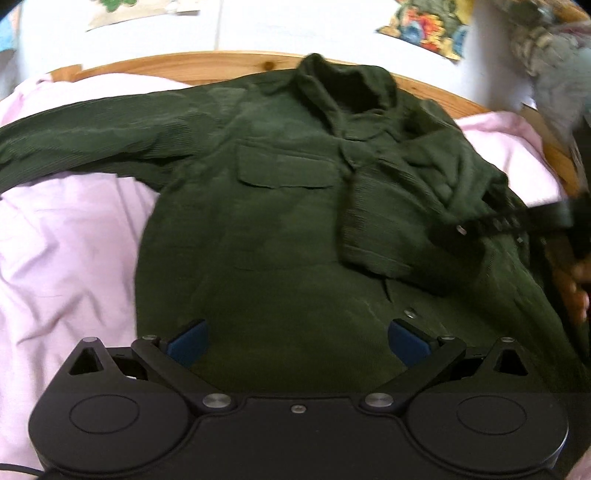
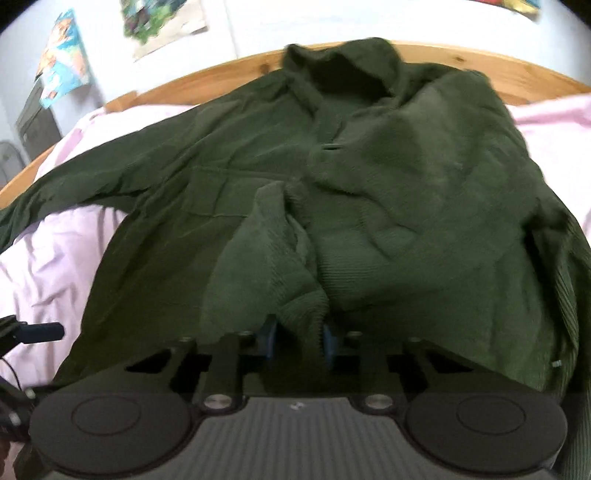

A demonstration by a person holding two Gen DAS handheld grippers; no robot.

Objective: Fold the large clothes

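Wooden-framed bed [image 1: 207, 61], wrinkled pink sheet [image 1: 66, 236], dark green corduroy jacket [image 1: 280, 229] spread on top.

**Soft daylight, blurry frames, heavy fisheye**

You're getting even, diffuse light in both views, no hard shadows. The white wall [image 1: 295, 33] is blowing out bright. Motion blur is smearing the green jacket [image 2: 406, 166], worst toward the right edges. Fisheye is bending the wooden bed frame [image 1: 184, 64]; corners are vignetting black.

Jacket [image 1: 280, 229] spread flat on the sheet [image 1: 66, 243], collar [image 1: 347, 85] toward the headboard [image 1: 192, 66], one sleeve [image 1: 92, 136] stretched left, other sleeve [image 1: 399, 206] folded across the chest beside the pocket [image 1: 284, 166].
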